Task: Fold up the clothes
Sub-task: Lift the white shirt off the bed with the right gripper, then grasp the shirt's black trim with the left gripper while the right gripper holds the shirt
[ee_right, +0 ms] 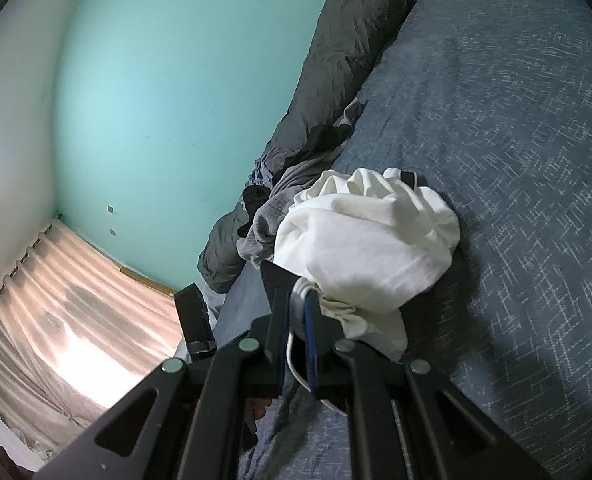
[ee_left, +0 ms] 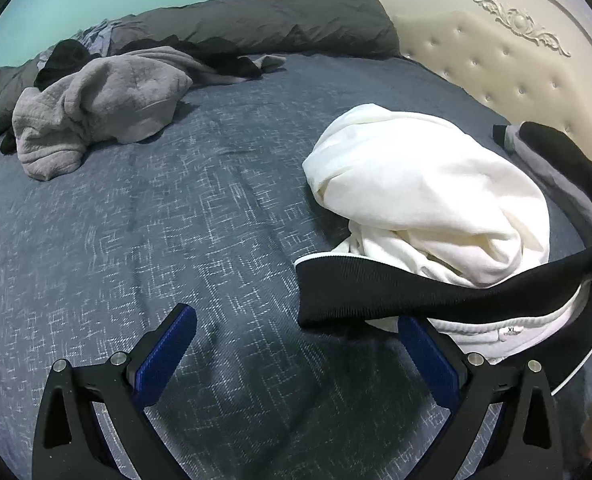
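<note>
A crumpled white garment [ee_left: 416,200] with a black ribbed band [ee_left: 416,292] lies on the right side of the blue-grey bed sheet [ee_left: 175,220]. Its band is stretched taut towards the right edge of the left wrist view, and an XL label shows under it. My left gripper [ee_left: 296,316] is open, with its blue pads [ee_left: 167,344] wide apart just above the sheet. The right pad sits under the band's near edge, and nothing is gripped. In the right wrist view my right gripper [ee_right: 293,292] is shut on the edge of the white garment [ee_right: 364,240], which bunches up beyond the fingertips.
A grey garment pile [ee_left: 95,100] lies at the far left with dark clothes behind it. A dark grey duvet [ee_left: 255,24] runs along the teal wall. A black and grey garment [ee_left: 556,168] rests by the cream tufted headboard [ee_left: 496,64]. A curtain [ee_right: 55,320] hangs beyond the bed.
</note>
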`<act>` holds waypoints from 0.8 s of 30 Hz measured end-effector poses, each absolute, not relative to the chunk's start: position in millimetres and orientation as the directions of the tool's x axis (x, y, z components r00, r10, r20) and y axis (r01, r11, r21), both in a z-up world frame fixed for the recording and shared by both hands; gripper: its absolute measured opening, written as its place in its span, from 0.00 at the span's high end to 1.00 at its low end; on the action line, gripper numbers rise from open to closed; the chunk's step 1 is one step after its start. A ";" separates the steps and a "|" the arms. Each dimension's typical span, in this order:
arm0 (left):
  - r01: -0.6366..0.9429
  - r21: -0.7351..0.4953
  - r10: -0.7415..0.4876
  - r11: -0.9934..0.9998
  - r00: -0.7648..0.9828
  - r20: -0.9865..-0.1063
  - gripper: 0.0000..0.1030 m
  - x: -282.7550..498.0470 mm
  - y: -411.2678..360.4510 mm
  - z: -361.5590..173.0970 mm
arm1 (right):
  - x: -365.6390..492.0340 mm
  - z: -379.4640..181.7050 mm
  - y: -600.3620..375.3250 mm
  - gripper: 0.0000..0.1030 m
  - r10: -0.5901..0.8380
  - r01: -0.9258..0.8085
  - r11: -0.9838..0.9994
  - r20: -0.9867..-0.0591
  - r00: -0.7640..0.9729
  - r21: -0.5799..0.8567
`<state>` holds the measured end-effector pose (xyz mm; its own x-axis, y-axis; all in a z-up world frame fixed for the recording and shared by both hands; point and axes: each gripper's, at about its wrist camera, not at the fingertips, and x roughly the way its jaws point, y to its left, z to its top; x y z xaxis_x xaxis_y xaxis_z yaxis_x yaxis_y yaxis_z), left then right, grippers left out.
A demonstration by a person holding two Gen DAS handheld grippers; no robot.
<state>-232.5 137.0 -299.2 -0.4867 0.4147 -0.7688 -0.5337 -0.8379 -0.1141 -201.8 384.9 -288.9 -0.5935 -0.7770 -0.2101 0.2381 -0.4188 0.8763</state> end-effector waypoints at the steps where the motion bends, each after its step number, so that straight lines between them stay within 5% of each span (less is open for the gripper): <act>1: -0.535 -0.108 0.412 -0.838 -0.490 -0.768 0.01 -232.2 138.8 -299.1 | -202.0 -289.2 385.7 0.93 -0.775 0.235 -0.420 -0.212 -0.595 0.877; 5: -0.548 -0.109 0.421 -0.829 -0.485 -0.767 0.06 -232.4 142.8 -298.2 | -202.4 -290.3 388.2 0.93 -0.770 0.229 -0.421 -0.213 -0.602 0.878; 24: -0.672 -0.117 0.488 -0.732 -0.396 -0.778 0.71 -223.0 165.3 -298.3 | -205.5 -298.0 392.6 0.93 -0.761 0.211 -0.420 -0.216 -0.612 0.883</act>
